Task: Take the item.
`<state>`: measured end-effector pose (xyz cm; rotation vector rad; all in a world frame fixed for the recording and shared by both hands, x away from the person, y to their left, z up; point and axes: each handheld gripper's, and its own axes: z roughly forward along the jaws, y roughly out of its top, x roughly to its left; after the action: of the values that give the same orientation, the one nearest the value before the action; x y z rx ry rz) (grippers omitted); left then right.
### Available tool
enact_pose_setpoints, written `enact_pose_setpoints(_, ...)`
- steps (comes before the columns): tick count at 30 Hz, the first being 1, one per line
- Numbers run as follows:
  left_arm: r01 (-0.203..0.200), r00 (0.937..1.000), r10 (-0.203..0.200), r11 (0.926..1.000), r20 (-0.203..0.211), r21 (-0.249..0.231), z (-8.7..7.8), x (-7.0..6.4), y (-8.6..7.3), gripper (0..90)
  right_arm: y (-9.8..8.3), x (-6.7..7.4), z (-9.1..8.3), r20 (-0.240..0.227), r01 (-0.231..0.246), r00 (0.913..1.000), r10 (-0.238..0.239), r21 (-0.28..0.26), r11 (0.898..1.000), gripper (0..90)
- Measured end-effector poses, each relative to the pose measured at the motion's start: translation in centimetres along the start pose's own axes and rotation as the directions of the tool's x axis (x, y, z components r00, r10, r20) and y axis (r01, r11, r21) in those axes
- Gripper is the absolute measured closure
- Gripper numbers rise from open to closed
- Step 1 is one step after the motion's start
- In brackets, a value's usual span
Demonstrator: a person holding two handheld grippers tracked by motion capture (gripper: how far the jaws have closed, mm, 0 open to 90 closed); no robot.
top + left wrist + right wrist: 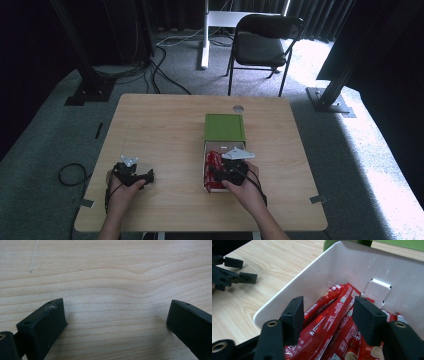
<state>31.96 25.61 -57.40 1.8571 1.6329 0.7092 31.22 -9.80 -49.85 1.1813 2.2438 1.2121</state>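
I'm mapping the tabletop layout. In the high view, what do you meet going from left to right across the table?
left gripper → right gripper over the white box of red sachets, its green lid behind.

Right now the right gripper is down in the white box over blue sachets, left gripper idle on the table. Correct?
Not quite: the sachets are red, as the right gripper view shows. The right gripper is in the white box; the left gripper sits idle on the table.

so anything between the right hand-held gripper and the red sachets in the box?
Nothing visible. The right hand-held gripper is already inside the open white box, jaws straddling the red sachets with no lid or other item between. Whether the pads touch one yet is unclear.
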Motion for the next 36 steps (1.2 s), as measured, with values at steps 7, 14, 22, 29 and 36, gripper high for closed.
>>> enact_pose_setpoints(7,0.000,1.0000,0.000,1.0000,0.001,0.000,0.0,0.0,0.0,3.2,-0.3,0.1,0.6,0.033,-0.019,0.9993,0.019,0.009,1.000,48.8)
enact_pose_setpoints(14,0.000,1.0000,0.000,1.0000,0.000,0.000,0.0,0.0,0.0,3.2,-0.4,0.6,1.4,0.062,0.001,0.9981,-0.005,0.051,0.999,52.9)
enact_pose_setpoints(22,0.000,1.0000,0.000,1.0000,0.000,0.001,0.0,0.0,0.0,3.2,-0.5,0.3,1.7,0.055,-0.059,0.9970,0.055,0.075,0.995,63.3)
enact_pose_setpoints(29,0.000,1.0000,0.000,1.0000,0.000,0.001,0.0,0.0,0.0,3.2,-0.5,0.2,1.6,0.078,-0.100,0.9925,0.095,0.070,0.992,75.3)
enact_pose_setpoints(36,0.000,1.0000,0.000,1.0000,0.000,0.001,0.0,0.0,0.0,3.2,-0.5,-0.4,0.9,0.063,-0.133,0.9896,0.129,0.049,0.990,78.8)
